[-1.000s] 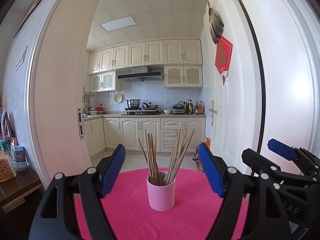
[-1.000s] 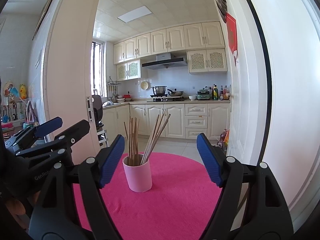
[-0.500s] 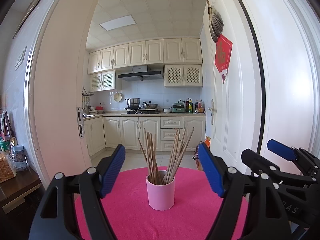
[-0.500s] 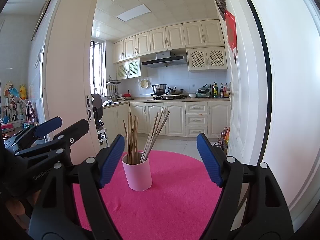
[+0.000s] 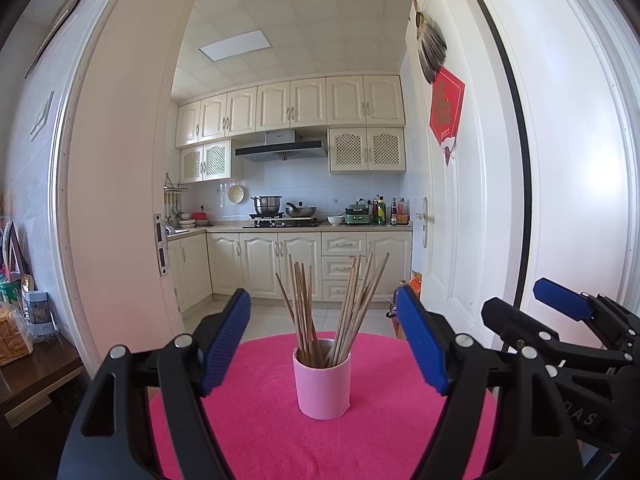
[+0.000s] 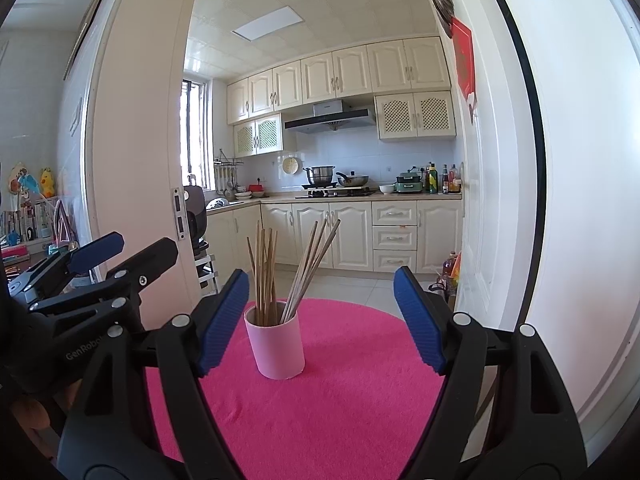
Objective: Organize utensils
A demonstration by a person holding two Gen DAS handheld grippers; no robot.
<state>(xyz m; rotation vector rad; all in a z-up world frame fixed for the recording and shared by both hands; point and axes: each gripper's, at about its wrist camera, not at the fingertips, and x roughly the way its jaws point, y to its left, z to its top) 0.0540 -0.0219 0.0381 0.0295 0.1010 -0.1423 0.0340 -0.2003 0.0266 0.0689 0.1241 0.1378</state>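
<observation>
Both the left hand-held gripper and the right hand-held gripper hang with fingers spread wide, holding nothing. Ahead, between the left one's fingers, a pink cup stands upright on the pink-covered counter. It holds the chopsticks on end, fanned in two bunches, which already looks tidy.

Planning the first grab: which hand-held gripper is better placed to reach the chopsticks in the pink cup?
Probably the left hand-held gripper: the cup and chopsticks sit centred between its open jaws. In the right hand-held gripper view they stand off toward its left finger.
</observation>
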